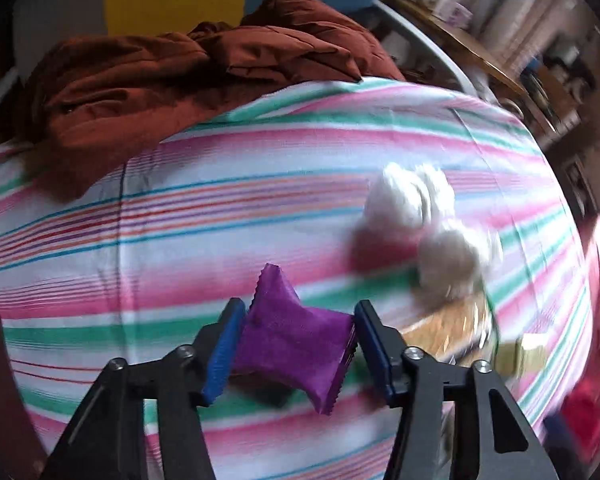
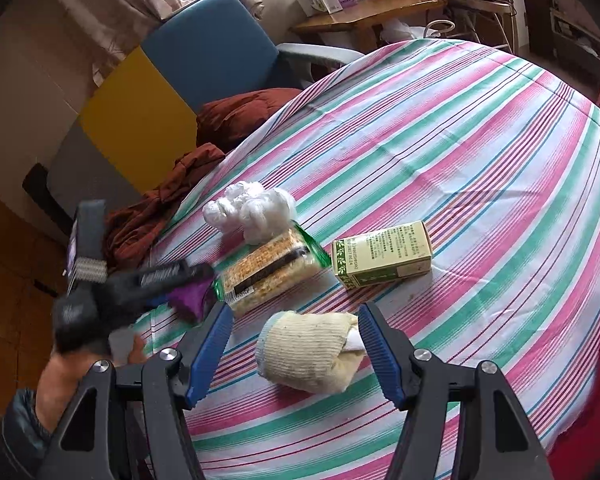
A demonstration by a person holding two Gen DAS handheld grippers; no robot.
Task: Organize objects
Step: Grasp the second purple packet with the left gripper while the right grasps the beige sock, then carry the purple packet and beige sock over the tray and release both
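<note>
My left gripper [image 1: 296, 344] is shut on a purple cloth pouch [image 1: 292, 340], pinched between its blue pads above the striped cloth; the pouch also shows in the right wrist view [image 2: 190, 294]. My right gripper [image 2: 296, 350] is open, its fingers on either side of a rolled cream glove [image 2: 308, 350] lying on the cloth. Beyond it lie a clear snack pack [image 2: 268, 270], a green box [image 2: 382, 254] and a white crumpled bag [image 2: 252, 210]. The white bag is blurred in the left wrist view [image 1: 420, 216].
The table carries a pink, green and white striped cloth [image 2: 460, 140]. A rust-brown garment [image 1: 180, 76] lies at its far edge. A blue chair [image 2: 216, 52], a yellow panel [image 2: 136, 120] and a wooden desk [image 2: 368, 12] stand behind.
</note>
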